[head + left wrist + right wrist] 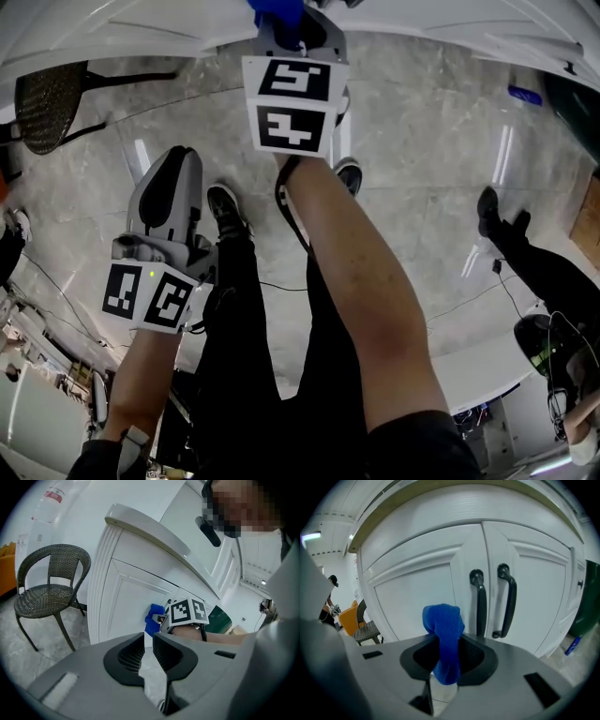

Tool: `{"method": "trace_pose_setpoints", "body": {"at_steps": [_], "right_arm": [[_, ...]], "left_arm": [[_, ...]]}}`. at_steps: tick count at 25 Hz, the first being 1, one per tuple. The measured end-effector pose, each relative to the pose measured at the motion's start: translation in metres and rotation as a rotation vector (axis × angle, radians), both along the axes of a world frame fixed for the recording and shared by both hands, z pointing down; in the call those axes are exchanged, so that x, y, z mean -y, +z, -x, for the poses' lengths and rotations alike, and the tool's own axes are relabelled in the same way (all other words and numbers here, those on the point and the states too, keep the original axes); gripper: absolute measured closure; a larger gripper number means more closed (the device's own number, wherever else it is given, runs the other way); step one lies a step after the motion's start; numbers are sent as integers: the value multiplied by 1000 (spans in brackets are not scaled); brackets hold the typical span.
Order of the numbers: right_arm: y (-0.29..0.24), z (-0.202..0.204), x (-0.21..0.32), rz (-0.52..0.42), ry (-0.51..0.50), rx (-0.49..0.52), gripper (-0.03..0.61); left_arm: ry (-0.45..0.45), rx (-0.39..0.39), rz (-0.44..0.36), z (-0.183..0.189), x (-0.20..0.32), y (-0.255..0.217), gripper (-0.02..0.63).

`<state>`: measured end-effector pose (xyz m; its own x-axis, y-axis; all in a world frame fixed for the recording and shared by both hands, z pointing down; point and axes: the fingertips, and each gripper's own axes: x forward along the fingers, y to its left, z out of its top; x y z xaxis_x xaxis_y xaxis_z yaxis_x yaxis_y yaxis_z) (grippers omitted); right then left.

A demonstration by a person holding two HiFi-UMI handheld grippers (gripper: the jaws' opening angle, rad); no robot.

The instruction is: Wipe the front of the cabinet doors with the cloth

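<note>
Right claw (445,643) clenched on fuzzy blue cloth (443,619) before white panelled doors (412,592); left claw (148,638) clenched, empty.

materials and finishes, cabinet front
cloth (443,625): blue, nubbly textile. cabinet doors (417,592): white, smooth, slight sheen; handles (480,603) dark, glossy. floor (422,141): polished, reflective stone look. chair (49,581): woven wicker. right hand-held gripper (446,644): matt grey plastic, dark ribbed pads (471,654).

You're standing on a shiny grey marble-look floor (422,169), black shoes (226,212) planted near the white cabinet (126,597) on the far side. Dark wicker chair (47,101) sits far left, and a thin cable (277,286) trails across nearer.
</note>
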<state>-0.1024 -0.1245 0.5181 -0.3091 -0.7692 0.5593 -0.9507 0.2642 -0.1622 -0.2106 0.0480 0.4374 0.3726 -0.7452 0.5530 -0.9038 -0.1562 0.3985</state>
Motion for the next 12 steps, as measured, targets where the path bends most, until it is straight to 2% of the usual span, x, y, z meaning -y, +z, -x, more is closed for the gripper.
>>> {"method": "trace_pose_setpoints", "body": {"at_steps": [4,9,12], "right_arm": [[2,-15,-4,7,27,19,491],[7,-32,-13,-13,80,-39,491],[7,-18,-17,-60,78,-78,491]], "left_arm": [[3,27,-10,6,3,2,557],[23,72,-39,30,2,4,557],[29,103,-57,54,-2,7,557]]}}
